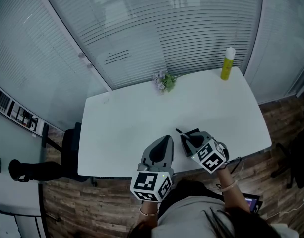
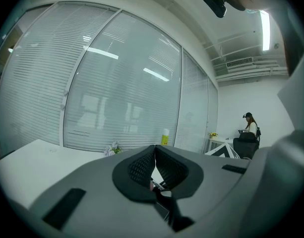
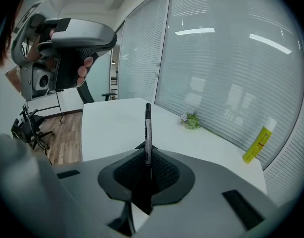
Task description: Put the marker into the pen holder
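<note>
Marker [image 3: 148, 128] (one) between right jaws

We see a surface [image 1: 142, 108] that looks smooth, white and matt. The floor [image 1: 92, 207] shows wood planks with grain. Both the left gripper [image 2: 154, 155] and the right gripper [image 3: 148, 155] have matt grey plastic shells; their fingers [image 3: 166, 171] carry black, finely ribbed pads. The marker [image 3: 148, 133] has a slightly glossy grey barrel. The yellow bottle [image 1: 226, 66] looks like smooth plastic.

White table [image 1: 127, 118]; yellow bottle [image 1: 226, 69], white cap [image 1: 230, 51]; black-and-silver marker [image 3: 148, 130]; pale purple flowers [image 1: 163, 81].
</note>
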A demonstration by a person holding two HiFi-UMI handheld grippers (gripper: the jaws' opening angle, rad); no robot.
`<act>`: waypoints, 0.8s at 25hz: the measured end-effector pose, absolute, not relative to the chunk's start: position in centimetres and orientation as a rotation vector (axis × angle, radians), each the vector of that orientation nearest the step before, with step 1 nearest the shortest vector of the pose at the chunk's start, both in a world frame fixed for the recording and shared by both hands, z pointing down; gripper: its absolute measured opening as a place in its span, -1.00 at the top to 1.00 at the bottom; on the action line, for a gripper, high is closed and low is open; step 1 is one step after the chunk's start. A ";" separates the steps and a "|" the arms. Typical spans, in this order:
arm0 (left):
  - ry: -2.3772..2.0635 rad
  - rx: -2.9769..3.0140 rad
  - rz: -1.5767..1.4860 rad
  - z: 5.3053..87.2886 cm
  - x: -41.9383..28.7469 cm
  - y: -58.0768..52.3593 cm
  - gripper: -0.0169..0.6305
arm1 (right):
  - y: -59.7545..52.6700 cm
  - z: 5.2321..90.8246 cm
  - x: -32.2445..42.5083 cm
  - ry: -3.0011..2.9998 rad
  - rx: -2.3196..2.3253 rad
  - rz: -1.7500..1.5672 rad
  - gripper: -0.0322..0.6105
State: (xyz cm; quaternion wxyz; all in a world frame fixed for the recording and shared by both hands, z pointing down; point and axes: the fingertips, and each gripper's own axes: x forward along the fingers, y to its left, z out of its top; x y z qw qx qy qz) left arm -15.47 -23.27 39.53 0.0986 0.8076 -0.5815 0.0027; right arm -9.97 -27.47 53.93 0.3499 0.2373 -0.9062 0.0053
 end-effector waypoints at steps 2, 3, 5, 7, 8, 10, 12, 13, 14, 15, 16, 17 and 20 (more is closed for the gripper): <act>-1.721 2.388 0.008 39.5 -15.6 -23.3 0.88 | -27.4 54.2 -10.0 -2.336 0.608 0.017 0.70; -1.721 2.387 0.008 39.6 -15.6 -23.3 0.88 | -27.4 54.3 -10.0 -2.330 0.606 0.018 0.70; -1.721 2.387 0.009 39.6 -15.6 -23.3 0.88 | -27.5 54.5 -10.0 -2.319 0.604 0.020 0.70; -1.721 2.385 0.007 39.6 -15.7 -23.3 0.88 | -27.5 54.6 -10.0 -2.313 0.605 0.030 0.70; -1.722 2.385 0.006 39.6 -15.8 -23.3 0.88 | -27.5 54.6 -9.9 -2.308 0.603 0.037 0.70; -1.725 2.383 0.004 39.5 -15.9 -23.3 0.88 | -27.5 54.7 -9.9 -2.293 0.591 0.048 0.70; -1.725 2.382 0.003 39.4 -16.0 -23.3 0.88 | -27.4 54.9 -10.0 -2.273 0.572 0.055 0.70; -1.725 2.382 0.003 39.4 -16.0 -23.3 0.88 | -27.4 54.9 -10.0 -2.264 0.563 0.058 0.70; -1.724 2.381 0.003 39.5 -16.0 -23.3 0.88 | -27.4 55.0 -9.9 -2.255 0.556 0.061 0.70; -1.723 2.381 0.004 39.5 -16.0 -23.3 0.88 | -27.4 55.1 -9.9 -2.247 0.550 0.064 0.70; -1.721 2.381 0.005 39.5 -16.1 -23.3 0.88 | -27.4 55.2 -9.9 -2.239 0.545 0.068 0.70; -1.719 2.381 0.006 39.6 -16.1 -23.4 0.88 | -27.5 55.3 -10.0 -2.233 0.540 0.071 0.70; -1.715 2.380 0.009 39.7 -16.1 -23.5 0.88 | -27.5 55.5 -10.0 -2.213 0.530 0.078 0.69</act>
